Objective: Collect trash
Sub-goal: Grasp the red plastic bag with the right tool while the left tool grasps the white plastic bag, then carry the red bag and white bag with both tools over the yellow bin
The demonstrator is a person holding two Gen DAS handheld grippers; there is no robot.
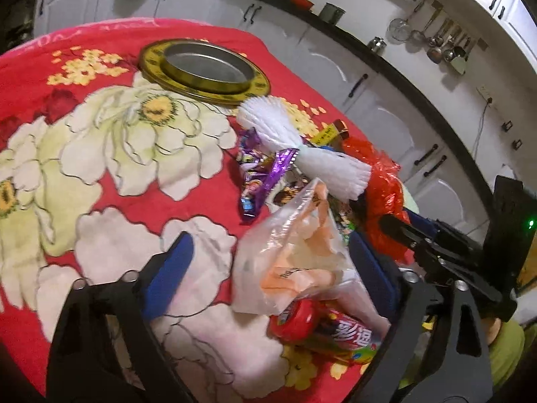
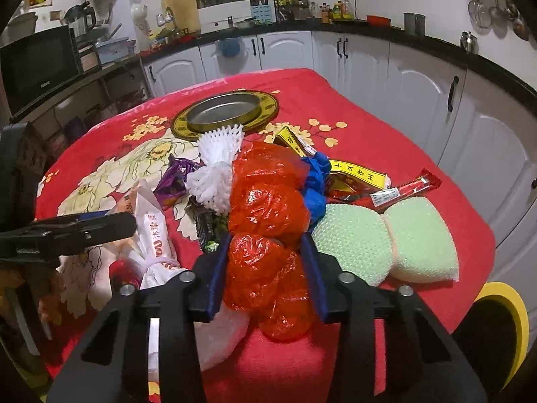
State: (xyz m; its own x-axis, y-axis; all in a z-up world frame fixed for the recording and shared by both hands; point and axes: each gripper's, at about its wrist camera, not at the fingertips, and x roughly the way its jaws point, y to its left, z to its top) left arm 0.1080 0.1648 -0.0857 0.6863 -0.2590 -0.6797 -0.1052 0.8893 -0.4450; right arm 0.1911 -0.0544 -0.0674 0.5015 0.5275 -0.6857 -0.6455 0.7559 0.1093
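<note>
1. Crinkly red plastic bag (image 2: 268, 221), lumpy and glossy, sits at frame centre, clamped between the right gripper (image 2: 266, 275) fingers.
2. Left gripper (image 1: 268, 268) fingers stand apart around a translucent bag (image 1: 295, 252) (contents hard to make out).
3. White foam net (image 1: 295, 147) lies mid-frame; bare red cloth (image 1: 201, 201) at left.

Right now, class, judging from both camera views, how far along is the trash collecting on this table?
Early. Done: nothing visibly; the metal tray looks empty. In hand: the right claw is closed around the red plastic bag; the left claw is open around the clear bag. Left: the white foam net, purple wrapper, green sponges and yellow box remain on the red cloth.
</note>
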